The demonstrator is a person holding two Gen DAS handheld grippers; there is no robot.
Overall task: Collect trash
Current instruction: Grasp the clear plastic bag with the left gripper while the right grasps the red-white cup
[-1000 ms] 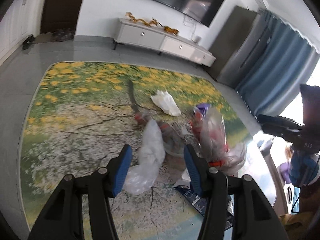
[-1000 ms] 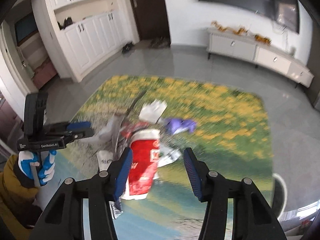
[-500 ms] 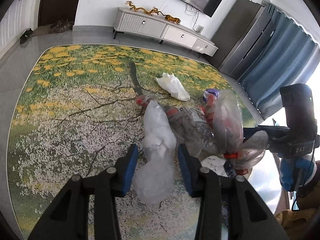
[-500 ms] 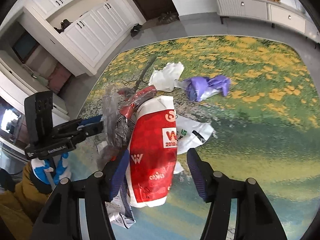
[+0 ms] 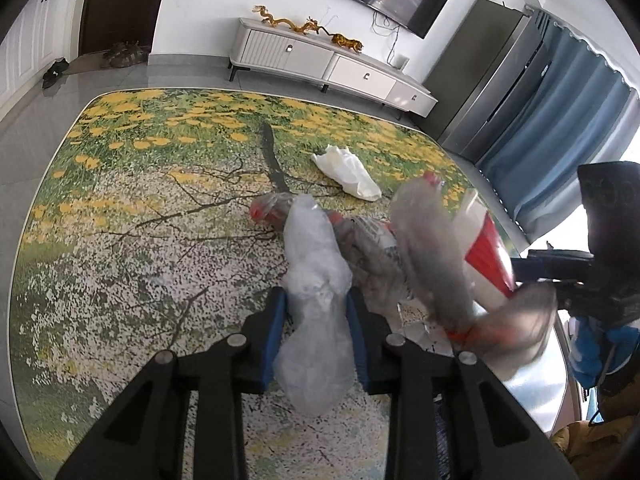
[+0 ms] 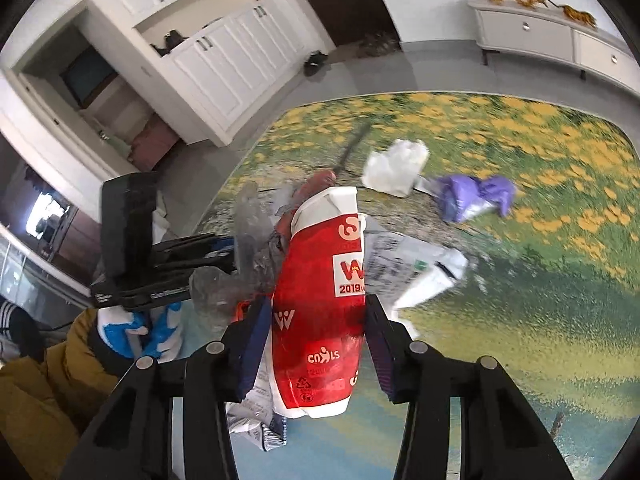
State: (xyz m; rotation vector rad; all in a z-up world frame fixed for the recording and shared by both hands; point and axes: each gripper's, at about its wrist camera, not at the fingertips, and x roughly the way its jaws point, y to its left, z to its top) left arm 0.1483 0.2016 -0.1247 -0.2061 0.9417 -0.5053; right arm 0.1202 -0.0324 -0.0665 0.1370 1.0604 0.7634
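My left gripper [image 5: 316, 308] is shut on a crumpled clear plastic bag [image 5: 316, 280] above the flower-print rug [image 5: 120, 240]. My right gripper [image 6: 316, 320] is shut on a red and white carton [image 6: 320, 300]; the carton also shows in the left wrist view [image 5: 486, 252]. A clear bag with red trim [image 5: 432, 256] hangs blurred between the two grippers. On the rug lie a white crumpled bag [image 5: 348, 172], a purple wrapper [image 6: 476, 196] and a white printed packet [image 6: 416, 272].
A white TV cabinet [image 5: 328, 64] stands at the far wall under a TV. A grey fridge [image 5: 492, 76] and blue curtain [image 5: 560, 136] are at the right. White cupboards [image 6: 224, 56] line the other side. Shoes [image 5: 120, 54] lie by the dark door.
Both grippers have closed from open: the left on the clear bag, the right on the red carton. Both have dropped closer to the trash pile on the rug.
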